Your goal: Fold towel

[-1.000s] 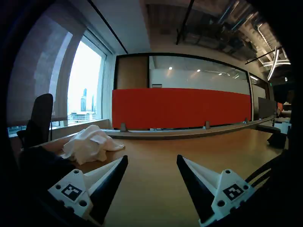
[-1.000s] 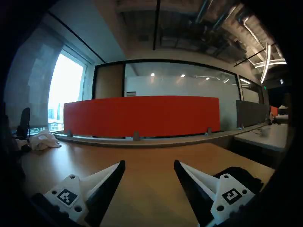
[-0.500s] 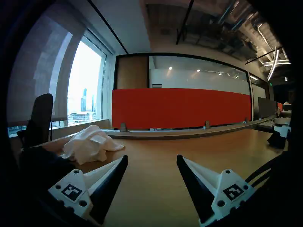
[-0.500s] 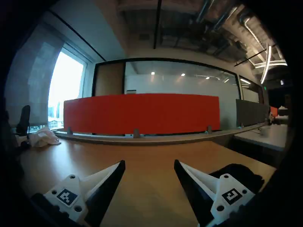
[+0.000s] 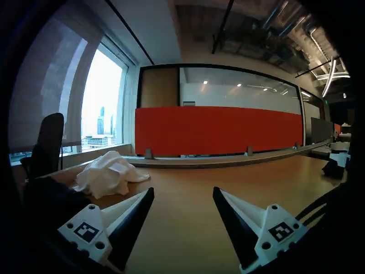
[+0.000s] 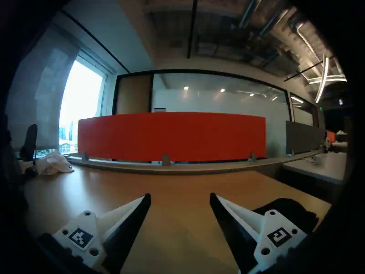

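The left gripper (image 5: 182,189) hangs low over the desk (image 5: 191,219) with its jaws wide apart, and nothing is between them but bare wood. Each of its fingers (image 5: 130,214) is white with a black inner face and carries a square black-and-white marker near the base.

The towel (image 5: 108,173) is white and lies in a crumpled heap, not folded. It sits on the desk near the far left corner, close to the left edge. It is ahead of the left gripper and off to the left of its left finger, and nothing is touching it.

The right gripper (image 6: 179,195) is just as widely parted and also holds nothing, with the desk top showing through the gap. In the right gripper view the towel (image 6: 54,163) looks small, at the far left edge of the desk and well apart from the fingers.

A red screen (image 5: 219,130) stands upright along the far edge of the desk on small grey feet. A bright window (image 5: 102,114) lies beyond the left edge. A dark chair (image 5: 45,146) stands by it, behind the towel. In the right gripper view a black lump (image 6: 287,211) lies near the right edge of the desk, just behind the right finger — I cannot tell what it is.
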Available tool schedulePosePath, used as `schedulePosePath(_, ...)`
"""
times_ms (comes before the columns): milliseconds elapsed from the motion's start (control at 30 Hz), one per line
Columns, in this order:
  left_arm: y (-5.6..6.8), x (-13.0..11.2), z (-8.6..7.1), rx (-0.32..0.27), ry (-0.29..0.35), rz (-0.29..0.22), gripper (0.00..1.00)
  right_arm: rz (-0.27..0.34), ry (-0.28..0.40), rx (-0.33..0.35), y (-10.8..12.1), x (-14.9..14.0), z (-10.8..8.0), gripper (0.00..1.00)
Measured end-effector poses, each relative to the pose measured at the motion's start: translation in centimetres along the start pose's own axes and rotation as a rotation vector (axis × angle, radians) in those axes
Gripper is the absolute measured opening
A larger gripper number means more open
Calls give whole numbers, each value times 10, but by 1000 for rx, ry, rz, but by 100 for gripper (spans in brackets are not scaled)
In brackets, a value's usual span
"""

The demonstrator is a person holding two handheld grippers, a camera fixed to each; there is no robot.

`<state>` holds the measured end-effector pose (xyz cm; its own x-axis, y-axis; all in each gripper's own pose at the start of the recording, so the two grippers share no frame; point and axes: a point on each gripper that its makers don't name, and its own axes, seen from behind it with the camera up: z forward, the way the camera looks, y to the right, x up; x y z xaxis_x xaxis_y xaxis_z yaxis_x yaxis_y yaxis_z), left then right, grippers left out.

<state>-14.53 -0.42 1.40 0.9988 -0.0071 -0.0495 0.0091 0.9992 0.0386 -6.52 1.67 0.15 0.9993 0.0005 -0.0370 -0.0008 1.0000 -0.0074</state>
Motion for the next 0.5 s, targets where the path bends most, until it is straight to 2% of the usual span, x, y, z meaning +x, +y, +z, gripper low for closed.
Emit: schedulePosePath(500,-1,0,-1,0,0,0,96,1,-1,0,-1,1,0,100)
